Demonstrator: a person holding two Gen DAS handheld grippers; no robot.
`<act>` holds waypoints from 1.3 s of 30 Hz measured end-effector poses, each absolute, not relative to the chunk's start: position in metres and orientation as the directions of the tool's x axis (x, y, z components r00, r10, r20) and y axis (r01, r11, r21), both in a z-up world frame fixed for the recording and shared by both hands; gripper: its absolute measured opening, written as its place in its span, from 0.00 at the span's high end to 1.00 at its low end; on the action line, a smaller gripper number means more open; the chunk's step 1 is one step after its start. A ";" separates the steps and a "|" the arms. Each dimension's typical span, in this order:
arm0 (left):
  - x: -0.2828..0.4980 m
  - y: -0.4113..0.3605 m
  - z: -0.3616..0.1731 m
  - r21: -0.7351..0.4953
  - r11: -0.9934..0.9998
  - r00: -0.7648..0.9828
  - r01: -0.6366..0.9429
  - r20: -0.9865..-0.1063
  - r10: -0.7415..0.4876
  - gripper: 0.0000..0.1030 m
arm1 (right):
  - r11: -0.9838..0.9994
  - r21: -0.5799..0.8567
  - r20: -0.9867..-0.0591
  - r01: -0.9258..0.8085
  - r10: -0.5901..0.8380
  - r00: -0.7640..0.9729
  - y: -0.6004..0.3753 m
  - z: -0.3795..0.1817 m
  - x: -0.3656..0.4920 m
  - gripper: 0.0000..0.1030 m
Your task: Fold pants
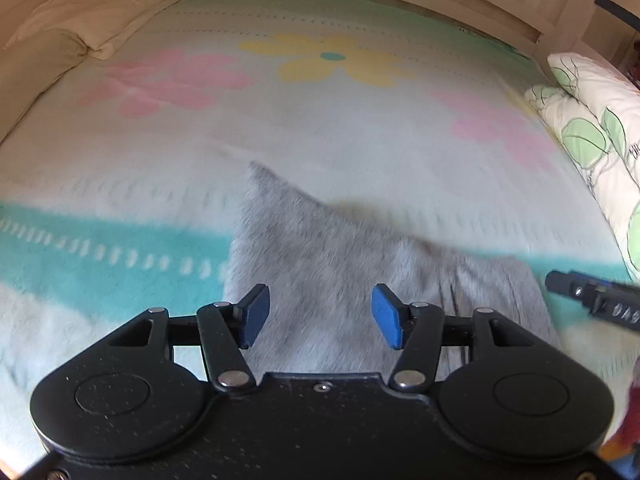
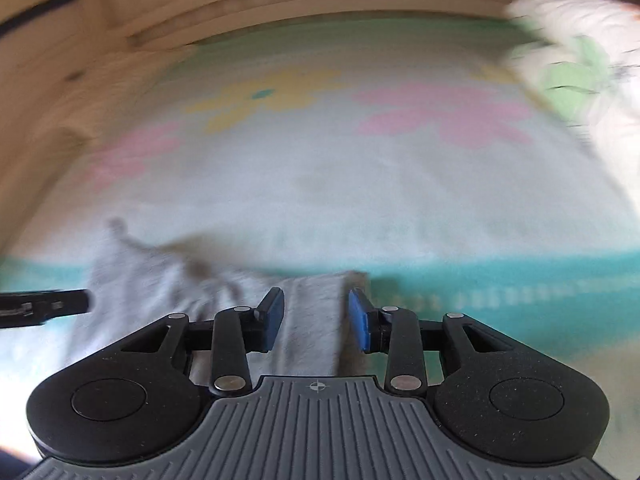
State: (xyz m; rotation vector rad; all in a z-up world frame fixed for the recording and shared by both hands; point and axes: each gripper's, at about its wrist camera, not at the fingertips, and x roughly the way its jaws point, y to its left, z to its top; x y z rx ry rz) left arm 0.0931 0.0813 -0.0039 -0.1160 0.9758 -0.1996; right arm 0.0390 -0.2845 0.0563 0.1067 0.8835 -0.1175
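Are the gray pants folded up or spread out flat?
Partly folded. The gray pants lie bunched on the blanket, one layer lapping over another with a peaked corner sticking up. How neat the fold is, blur hides.

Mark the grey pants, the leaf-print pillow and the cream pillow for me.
grey pants (image 1: 320,264): left wrist view, middle of the fabric.
leaf-print pillow (image 1: 588,120): left wrist view, its near face.
cream pillow (image 1: 108,4): left wrist view, its top.
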 end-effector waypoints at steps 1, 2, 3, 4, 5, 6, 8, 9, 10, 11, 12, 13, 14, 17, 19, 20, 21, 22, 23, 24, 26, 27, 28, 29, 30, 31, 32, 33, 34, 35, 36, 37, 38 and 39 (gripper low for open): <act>0.097 0.077 -0.006 -0.177 0.977 0.546 0.116 -0.810 -0.212 0.41 | 0.988 0.011 -0.771 0.157 -0.092 0.631 -0.280 0.052 0.040 0.66; 0.099 0.075 -0.011 -0.168 0.979 0.549 0.113 -0.811 -0.202 0.41 | 0.993 0.012 -0.783 0.114 -0.061 0.619 -0.276 0.048 0.044 0.66; 0.102 0.072 -0.013 -0.163 0.981 0.550 0.108 -0.812 -0.195 0.41 | 0.998 0.042 -0.813 0.049 0.005 0.583 -0.274 0.042 0.049 0.67; 0.107 0.069 -0.019 -0.161 0.982 0.549 0.103 -0.814 -0.191 0.41 | 0.995 0.101 -0.841 -0.003 0.087 0.534 -0.274 0.035 0.055 0.69; 0.110 0.066 -0.020 -0.159 0.982 0.544 0.101 -0.818 -0.188 0.41 | 0.987 0.163 -0.849 -0.011 0.146 0.507 -0.276 0.030 0.059 0.72; 0.114 0.064 -0.023 -0.154 0.983 0.536 0.098 -0.824 -0.183 0.41 | 0.981 0.195 -0.847 0.007 0.165 0.505 -0.277 0.027 0.060 0.73; 0.115 0.062 -0.023 -0.130 0.987 0.537 0.095 -0.828 -0.161 0.41 | 0.984 0.179 -0.849 0.002 0.154 0.506 -0.277 0.023 0.064 0.73; 0.117 0.060 -0.026 -0.112 0.989 0.543 0.093 -0.827 -0.144 0.41 | 0.985 0.173 -0.854 -0.002 0.151 0.499 -0.278 0.022 0.066 0.73; 0.119 0.058 -0.028 -0.090 0.992 0.543 0.091 -0.830 -0.125 0.41 | 0.984 0.178 -0.859 0.004 0.153 0.488 -0.280 0.019 0.068 0.73; 0.122 0.057 -0.032 -0.073 0.994 0.535 0.087 -0.838 -0.109 0.41 | 0.982 0.190 -0.864 0.014 0.160 0.477 -0.283 0.016 0.071 0.73; 0.126 0.058 -0.039 -0.068 0.994 0.518 0.081 -0.850 -0.100 0.41 | 0.979 0.203 -0.868 0.022 0.169 0.468 -0.283 0.012 0.074 0.73; 0.130 0.059 -0.046 -0.066 0.995 0.494 0.073 -0.864 -0.093 0.39 | 0.976 0.214 -0.869 0.027 0.178 0.462 -0.286 0.011 0.076 0.72; 0.133 0.061 -0.054 -0.060 0.996 0.470 0.063 -0.879 -0.083 0.36 | 0.974 0.222 -0.872 0.034 0.183 0.455 -0.288 0.011 0.077 0.72; 0.140 0.065 -0.063 -0.057 0.998 0.458 0.041 -0.886 -0.069 0.27 | 0.969 0.240 -0.878 0.051 0.195 0.437 -0.294 0.009 0.085 0.70; 0.143 0.069 -0.063 -0.081 0.997 0.447 0.018 -0.891 -0.081 0.26 | 0.966 0.252 -0.877 0.061 0.201 0.437 -0.297 0.009 0.085 0.69; 0.144 0.069 -0.063 -0.085 0.996 0.445 0.011 -0.892 -0.081 0.26 | 0.966 0.251 -0.876 0.060 0.200 0.439 -0.297 0.010 0.083 0.69; 0.145 0.070 -0.063 -0.084 0.996 0.445 0.009 -0.892 -0.079 0.26 | 0.967 0.247 -0.875 0.055 0.198 0.441 -0.297 0.011 0.082 0.69; 0.145 0.070 -0.062 -0.081 0.997 0.446 0.008 -0.892 -0.076 0.26 | 0.969 0.242 -0.874 0.050 0.196 0.445 -0.296 0.011 0.081 0.69; 0.145 0.069 -0.061 -0.076 0.997 0.448 0.008 -0.891 -0.072 0.26 | 0.970 0.239 -0.873 0.046 0.194 0.448 -0.295 0.012 0.080 0.69; 0.144 0.068 -0.060 -0.074 0.997 0.450 0.010 -0.890 -0.070 0.26 | 0.971 0.236 -0.871 0.040 0.193 0.452 -0.292 0.012 0.076 0.69; 0.144 0.068 -0.058 -0.082 0.997 0.453 0.011 -0.888 -0.078 0.27 | 0.972 0.231 -0.870 0.030 0.193 0.454 -0.292 0.014 0.072 0.69; 0.142 0.071 -0.056 -0.092 0.996 0.455 0.010 -0.887 -0.086 0.27 | 0.973 0.231 -0.870 0.027 0.194 0.453 -0.290 0.011 0.073 0.69; 0.139 0.074 -0.054 -0.105 0.994 0.453 0.008 -0.886 -0.098 0.29 | 0.972 0.232 -0.870 0.027 0.196 0.453 -0.290 0.011 0.072 0.69; 0.137 0.076 -0.052 -0.117 0.993 0.451 0.007 -0.886 -0.107 0.30 | 0.972 0.235 -0.870 0.029 0.197 0.451 -0.291 0.011 0.070 0.69; 0.136 0.078 -0.050 -0.126 0.992 0.449 0.007 -0.886 -0.115 0.30 | 0.971 0.237 -0.871 0.031 0.198 0.449 -0.292 0.012 0.068 0.69; 0.133 0.081 -0.048 -0.133 0.991 0.449 0.006 -0.885 -0.121 0.30 | 0.971 0.239 -0.872 0.033 0.199 0.447 -0.294 0.012 0.066 0.69; 0.131 0.083 -0.047 -0.137 0.991 0.447 0.003 -0.886 -0.124 0.30 | 0.971 0.237 -0.873 0.032 0.198 0.446 -0.295 0.013 0.063 0.69; 0.128 0.085 -0.045 -0.143 0.990 0.444 0.002 -0.887 -0.129 0.30 | 0.972 0.233 -0.874 0.029 0.196 0.445 -0.296 0.013 0.060 0.69; 0.125 0.086 -0.043 -0.150 0.989 0.440 0.005 -0.888 -0.137 0.30 | 0.974 0.227 -0.874 0.023 0.193 0.446 -0.296 0.013 0.057 0.69; 0.120 0.087 -0.042 -0.150 0.989 0.437 0.010 -0.888 -0.139 0.30 | 0.975 0.220 -0.875 0.017 0.190 0.446 -0.296 0.013 0.054 0.69; 0.116 0.087 -0.041 -0.144 0.989 0.434 0.018 -0.890 -0.137 0.30 | 0.977 0.213 -0.875 0.009 0.187 0.446 -0.296 0.014 0.051 0.69; 0.111 0.088 -0.040 -0.138 0.990 0.432 0.027 -0.892 -0.136 0.30 | 0.979 0.203 -0.877 0.000 0.182 0.445 -0.295 0.015 0.047 0.69; 0.103 0.090 -0.038 -0.135 0.990 0.431 0.037 -0.892 -0.138 0.30 | 0.981 0.192 -0.879 -0.008 0.175 0.444 -0.293 0.015 0.044 0.69; 0.097 0.090 -0.037 -0.132 0.990 0.428 0.047 -0.893 -0.139 0.30 | 0.983 0.183 -0.879 -0.014 0.170 0.445 -0.292 0.016 0.040 0.69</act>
